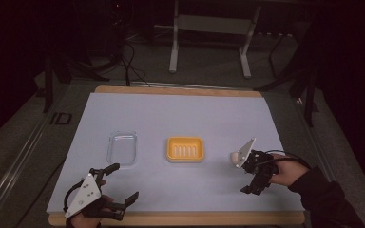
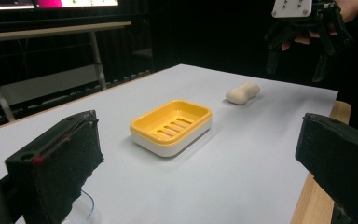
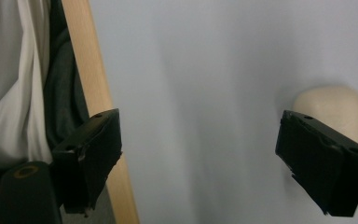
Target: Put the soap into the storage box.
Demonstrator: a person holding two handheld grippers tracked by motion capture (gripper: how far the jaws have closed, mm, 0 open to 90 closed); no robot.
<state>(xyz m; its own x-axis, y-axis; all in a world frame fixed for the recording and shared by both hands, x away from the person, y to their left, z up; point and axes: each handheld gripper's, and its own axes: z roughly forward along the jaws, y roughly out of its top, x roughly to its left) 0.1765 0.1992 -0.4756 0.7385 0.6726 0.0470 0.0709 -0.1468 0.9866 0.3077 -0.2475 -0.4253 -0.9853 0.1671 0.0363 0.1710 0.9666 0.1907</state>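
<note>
The soap (image 2: 243,93) is a pale, bean-shaped bar lying flat on the white table (image 1: 180,114), toward the right side, and nothing is holding it. The right gripper (image 1: 254,173) is just beside it, and its grey plate covers part of the soap in the high view. In the right gripper view the soap (image 3: 328,112) peeks out behind one black jaw, and the two jaws stand wide apart with nothing between them. The right hand (image 1: 281,172) holds this gripper tipped down toward the table, with a dark sleeve behind it. To the left of the soap sits the yellow soap dish (image 1: 185,149), in the middle of the table. It has slots in its bottom and a white base, and there is nothing in it. Bare table lies between the soap and the dish. Further left is a clear plastic lid (image 1: 122,147), lying flat and apart from the dish. The left gripper (image 1: 123,183) is low at the near left edge of the table, well apart from the soap. Its jaws are spread wide too and grip nothing.
</note>
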